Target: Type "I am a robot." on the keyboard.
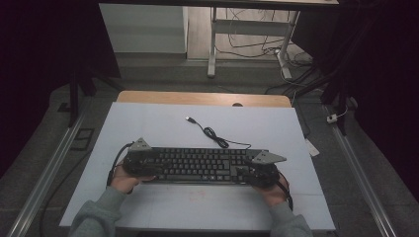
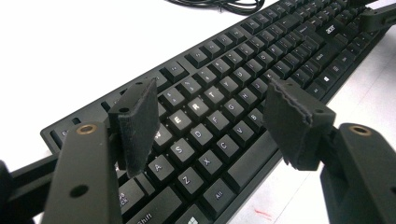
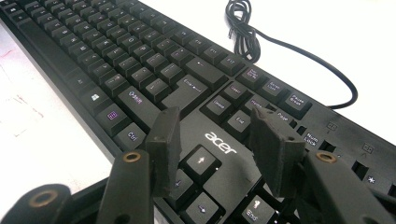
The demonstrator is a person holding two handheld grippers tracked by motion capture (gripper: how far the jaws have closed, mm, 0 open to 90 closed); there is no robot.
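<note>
High view: grippers (image 1: 141,163) over keyboard (image 1: 197,165).

floor: grey carpet (image 1: 163,74) | beyond: white desk frame (image 1: 247,29) | light: dim

Matt black plastic keyboard (image 1: 200,165), smooth white table cover (image 1: 148,123), rough-edged tool pads (image 2: 137,123)

— What's under my fingers (image 2: 135,126)?
— A white table (image 1: 148,123), wood showing along its far edge. A black keyboard (image 1: 197,165) lies flat beneath them.
— And beyond my fingertips?
— Its coiled black cable (image 1: 215,136) rests on the white surface.
</note>
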